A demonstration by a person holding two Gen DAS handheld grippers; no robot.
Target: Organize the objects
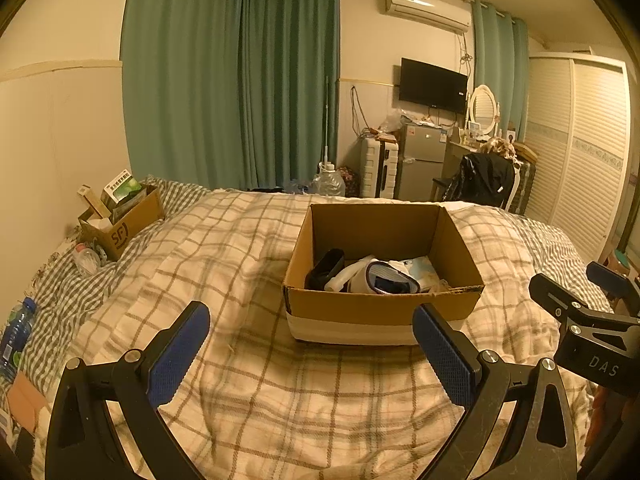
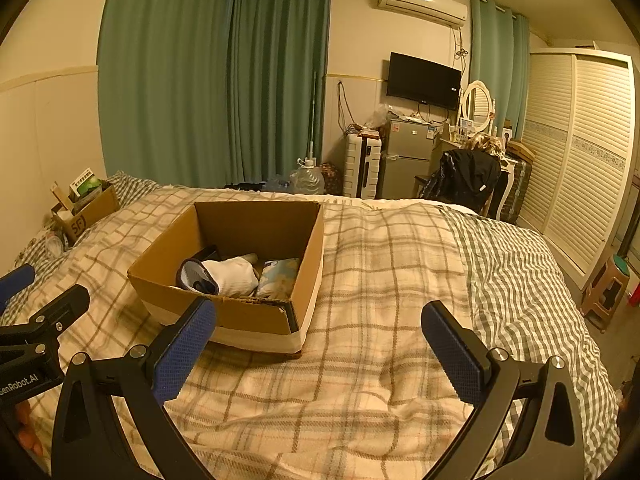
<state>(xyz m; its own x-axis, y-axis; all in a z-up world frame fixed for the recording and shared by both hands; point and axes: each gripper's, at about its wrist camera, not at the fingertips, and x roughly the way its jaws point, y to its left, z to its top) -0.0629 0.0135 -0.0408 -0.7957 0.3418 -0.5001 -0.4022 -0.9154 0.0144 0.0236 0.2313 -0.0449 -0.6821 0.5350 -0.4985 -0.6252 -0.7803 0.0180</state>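
Observation:
An open cardboard box point(image 1: 384, 304) stands on the checked bed cover, also in the right wrist view point(image 2: 248, 316). Inside lie a white and dark blue shoe-like item point(image 1: 384, 278) point(image 2: 218, 276), a dark object point(image 1: 326, 268) and a light blue patterned packet point(image 2: 280, 274). My left gripper point(image 1: 312, 320) is open and empty, just in front of the box. My right gripper point(image 2: 318, 320) is open and empty, to the right of the box's near corner. Each gripper shows at the edge of the other's view.
A smaller SF cardboard box point(image 1: 124, 224) with packets stands at the bed's far left, with a plastic bottle point(image 1: 16, 332) nearer. Beyond the bed are a water jug point(image 1: 330, 182), a fridge point(image 1: 422, 160), a chair with a black jacket point(image 1: 484, 180) and a wardrobe point(image 1: 580, 152).

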